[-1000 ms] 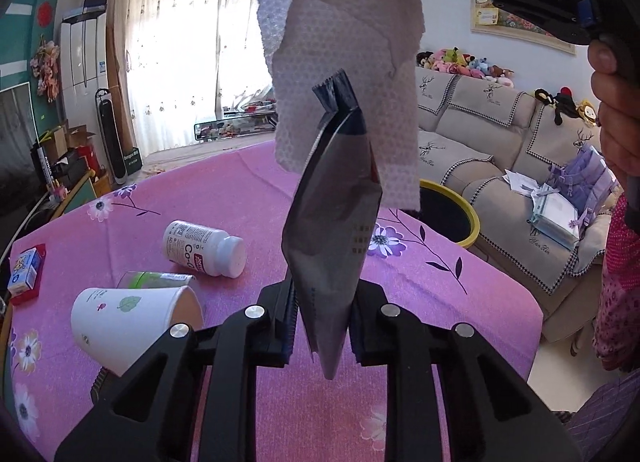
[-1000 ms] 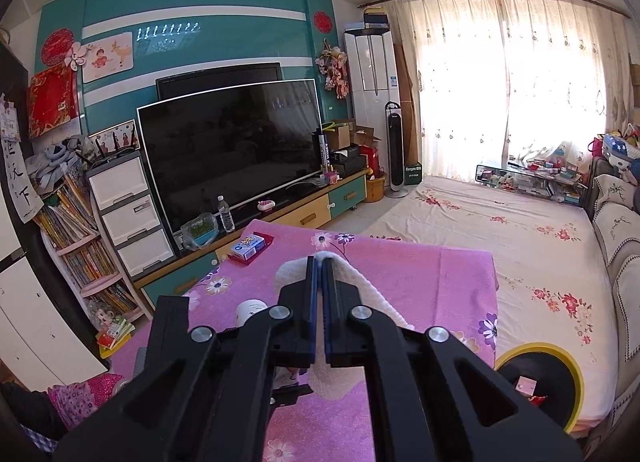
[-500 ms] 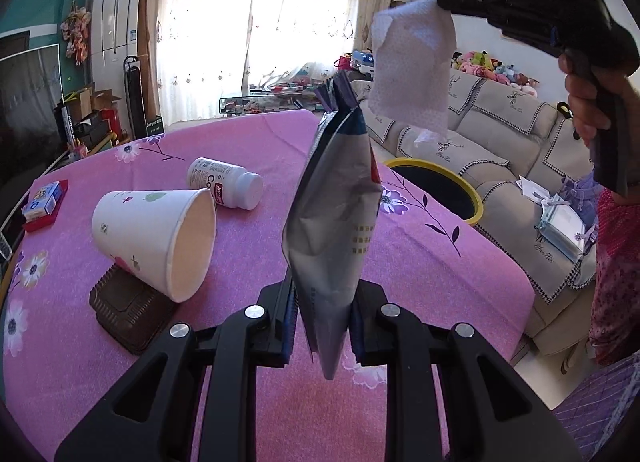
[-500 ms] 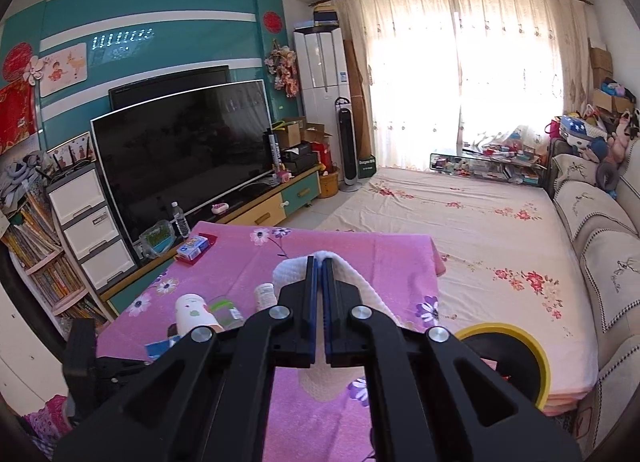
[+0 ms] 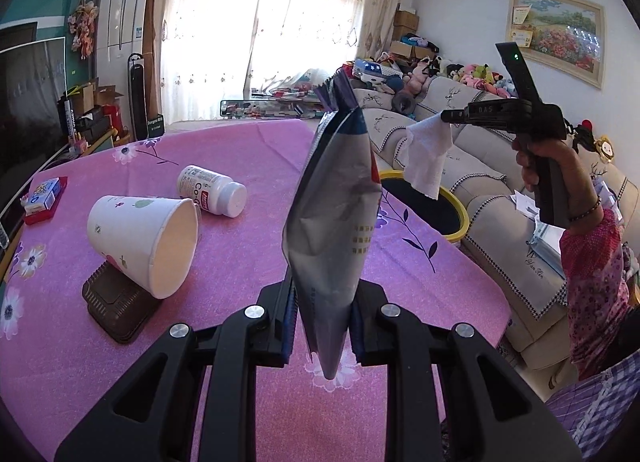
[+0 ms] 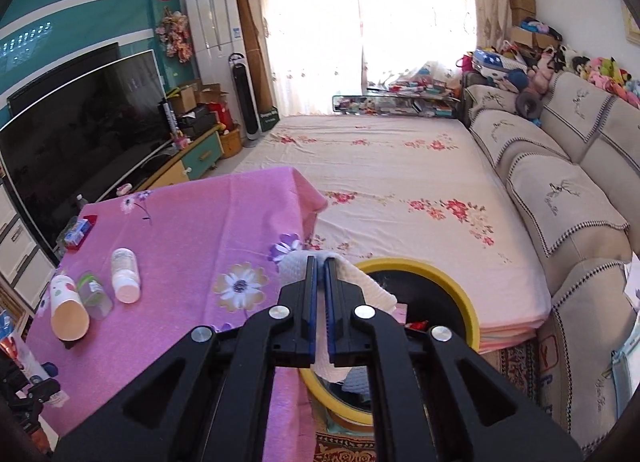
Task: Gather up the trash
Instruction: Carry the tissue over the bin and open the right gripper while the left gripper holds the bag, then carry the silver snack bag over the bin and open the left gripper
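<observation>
My left gripper (image 5: 324, 290) is shut on a grey and silver snack bag (image 5: 336, 201), which stands upright above the pink table (image 5: 248, 141). My right gripper (image 5: 445, 116), held by a hand, grips a white tissue (image 5: 426, 153) by its corner. The tissue hangs over the yellow-rimmed black bin (image 5: 460, 217) beside the table. In the right wrist view the right gripper (image 6: 320, 262) has its jaws just starting to open. The tissue (image 6: 360, 278) still drapes over the tips, above the bin (image 6: 460, 302).
A paper cup (image 5: 140, 234) lies on its side on a brown tray (image 5: 116, 306), with a white pill bottle (image 5: 212, 189) behind it. A small box (image 5: 44, 197) sits at the table's left edge. A beige sofa (image 5: 500, 229) stands behind the bin.
My right gripper has swung right and down with the tissue, from in front of the snack bag to above the bin. The left gripper has shifted slightly, still holding the bag.
</observation>
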